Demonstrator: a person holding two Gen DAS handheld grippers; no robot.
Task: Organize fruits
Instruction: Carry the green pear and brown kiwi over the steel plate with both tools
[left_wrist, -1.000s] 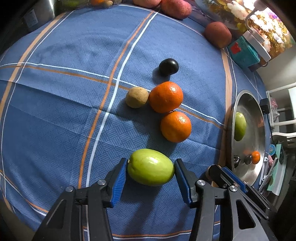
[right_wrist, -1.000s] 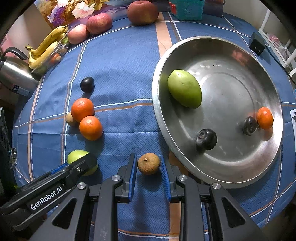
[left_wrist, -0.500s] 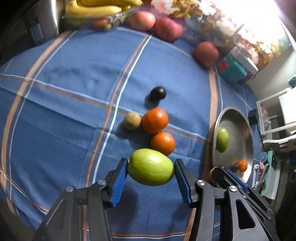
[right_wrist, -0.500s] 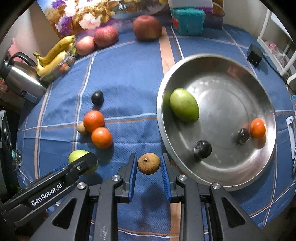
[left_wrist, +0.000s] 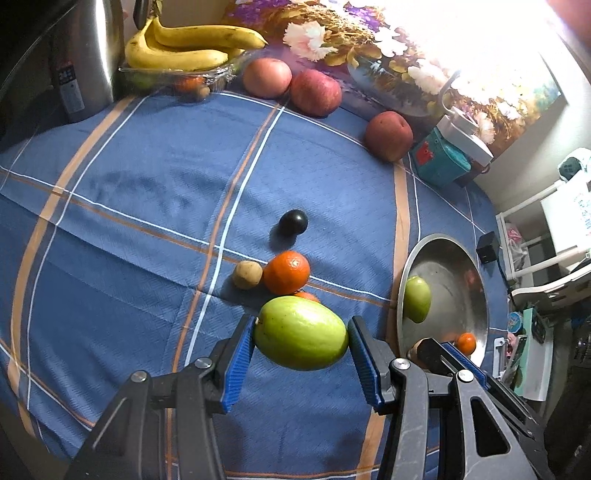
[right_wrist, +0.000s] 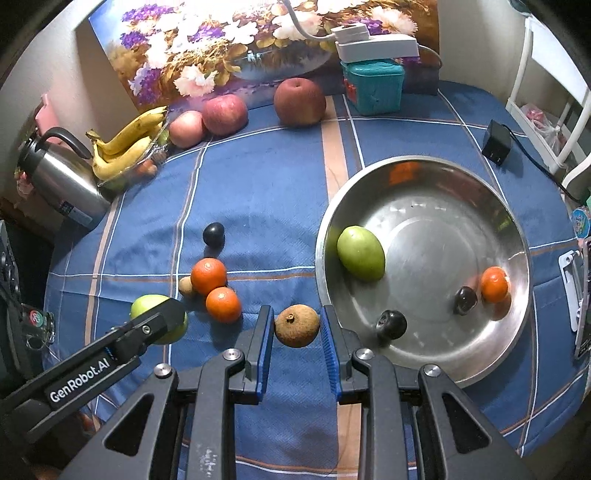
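An oval green fruit (left_wrist: 301, 332) is clamped end to end in the left gripper (left_wrist: 301, 360), a small round brown fruit (right_wrist: 296, 325) is pinched in the nearly closed right gripper (right_wrist: 296, 341), both above the blue checked tablecloth (right_wrist: 266, 206), with the round steel basin (right_wrist: 517, 332) just right of the right gripper.

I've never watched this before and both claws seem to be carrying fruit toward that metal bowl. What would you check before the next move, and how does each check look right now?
1. Left gripper clamped on the green fruit: ok.
2. Right gripper clamped on the brown fruit: ok.
3. Both fruits lifted off the tablecloth: ok.
4. Free space in the metal bowl for two more: ok.
5. Grip firm enough not to slip: cannot tell.
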